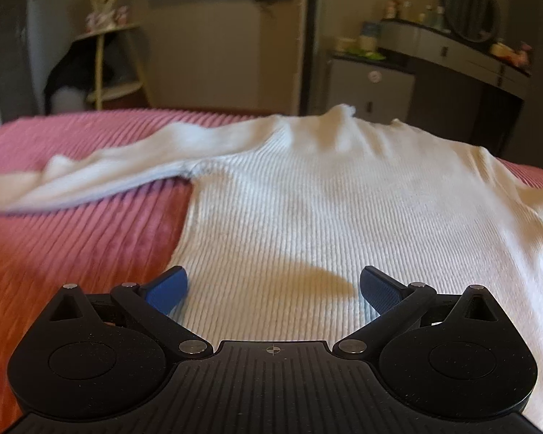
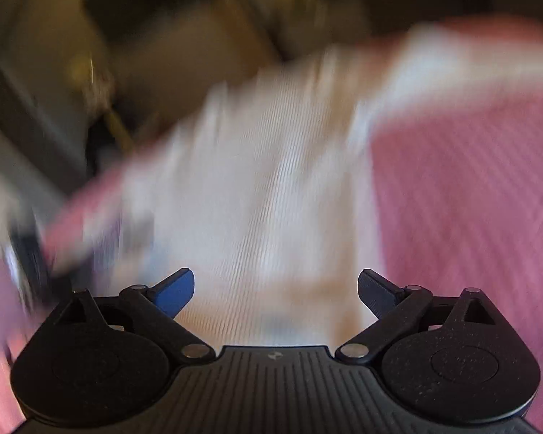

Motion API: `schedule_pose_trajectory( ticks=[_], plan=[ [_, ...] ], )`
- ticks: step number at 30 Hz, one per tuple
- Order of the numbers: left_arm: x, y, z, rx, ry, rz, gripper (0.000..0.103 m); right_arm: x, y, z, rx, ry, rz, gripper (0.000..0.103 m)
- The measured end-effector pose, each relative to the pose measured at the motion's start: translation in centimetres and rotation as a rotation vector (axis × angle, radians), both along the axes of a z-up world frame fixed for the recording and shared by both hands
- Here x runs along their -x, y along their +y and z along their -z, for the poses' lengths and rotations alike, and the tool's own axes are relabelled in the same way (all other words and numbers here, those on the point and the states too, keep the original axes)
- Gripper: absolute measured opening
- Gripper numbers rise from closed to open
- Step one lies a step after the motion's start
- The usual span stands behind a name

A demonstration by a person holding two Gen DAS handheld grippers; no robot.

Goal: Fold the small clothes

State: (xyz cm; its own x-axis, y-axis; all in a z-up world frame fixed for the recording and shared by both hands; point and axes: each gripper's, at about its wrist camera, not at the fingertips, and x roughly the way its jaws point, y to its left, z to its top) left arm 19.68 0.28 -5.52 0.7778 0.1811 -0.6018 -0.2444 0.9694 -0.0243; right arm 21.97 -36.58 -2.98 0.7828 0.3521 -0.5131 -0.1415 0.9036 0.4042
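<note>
One white ribbed sweater [image 1: 307,199] lies spread flat on one bed covered by a pink ribbed bedspread [image 1: 72,224], and two claws show, one per view. Nearest in the left wrist view, the left claw [image 1: 273,287] is spread wide with nothing between its blue pads [image 1: 166,291], hovering over the sweater's hem end at 6 o'clock. The knit runs in fine vertical ribs up to the collar [image 1: 344,110] at 12 o'clock, with one sleeve [image 1: 101,177] stretched out toward 9 o'clock and the other slipping out of frame at 3 o'clock. Beyond the bed this view alone shows the room sharply: a small shelf stand [image 1: 108,68] at 10 o'clock and a dresser with a round mirror [image 1: 470,11] at 2 o'clock. The right wrist view is heavily blurred; its right claw [image 2: 275,289] is likewise spread and empty above the sweater's body [image 2: 264,181], with bedspread [image 2: 470,199] at 3 o'clock.
</note>
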Motion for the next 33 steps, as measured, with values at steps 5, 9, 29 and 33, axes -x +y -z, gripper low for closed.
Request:
schedule_pose_trajectory(
  ticks=[5, 9, 29, 33],
  plan=[
    [0.0, -0.7, 0.5, -0.006, -0.021, 0.052, 0.103, -7.7, -13.6, 0.7, -0.142, 0.007, 0.505, 0.063],
    [-0.1, -0.9, 0.9, 0.009, -0.041, 0.079, 0.103, -11.2, -21.6, 6.4, -0.401, 0.152, 0.769, 0.035],
    [-1.6, 0.3, 1.1, 0.079, 0.007, 0.046, 0.103, -10.3, -7.6, -5.8, 0.159, -0.264, 0.63, 0.007],
    [-1.0, 2.0, -0.3, 0.165, 0.0, -0.002, 0.103, -8.3, 3.2, -8.9, 0.267, -0.379, 0.398, 0.007]
  ],
)
